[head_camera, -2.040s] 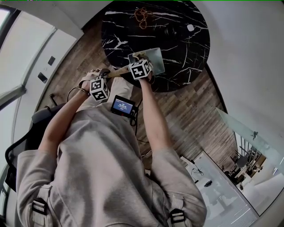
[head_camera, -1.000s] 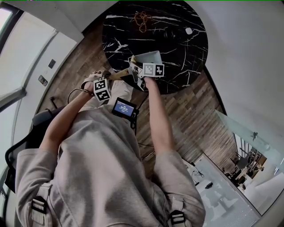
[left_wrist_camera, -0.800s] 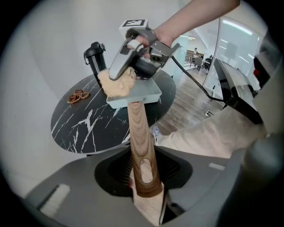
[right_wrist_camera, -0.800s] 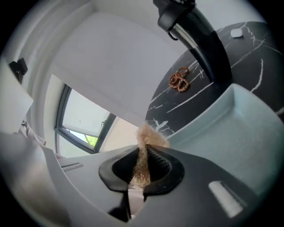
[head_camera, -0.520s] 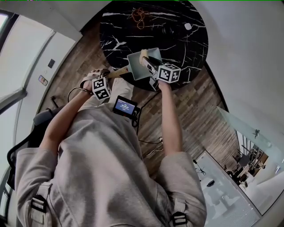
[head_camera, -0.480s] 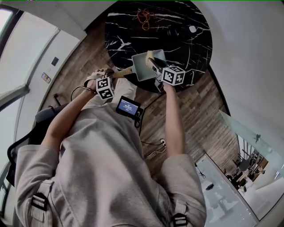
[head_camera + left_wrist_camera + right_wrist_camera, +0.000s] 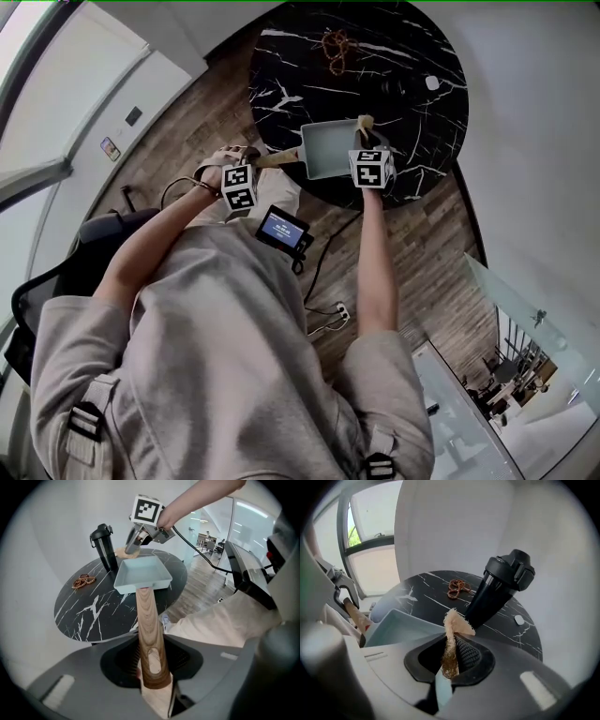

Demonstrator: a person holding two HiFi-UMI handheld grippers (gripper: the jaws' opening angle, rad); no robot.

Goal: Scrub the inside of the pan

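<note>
In the head view, a pale blue square pan (image 7: 330,148) is seen at the near edge of the black marble table (image 7: 281,56), above centre frame. Its wooden handle (image 7: 279,158) runs left into the left gripper (image 7: 255,167). The right gripper (image 7: 364,136) is held over the pan's right rim, and a beige scrub pad (image 7: 364,120) shows at its tip, by the upper right corner.

In the left gripper view, the handle (image 7: 147,625) is clamped between the jaws at bottom centre; they have just closed a little further on it. The pan (image 7: 143,573) is held out ahead at centre frame. The pad (image 7: 123,551) is seen at its far left corner, beside a black bottle (image 7: 105,545); contact with the rim cannot be judged.

In the right gripper view, the pad (image 7: 452,630) is pinched upright between nearly closed jaws. The pan (image 7: 401,627) lies to its lower left, the bottle (image 7: 497,590) just behind it.
</note>
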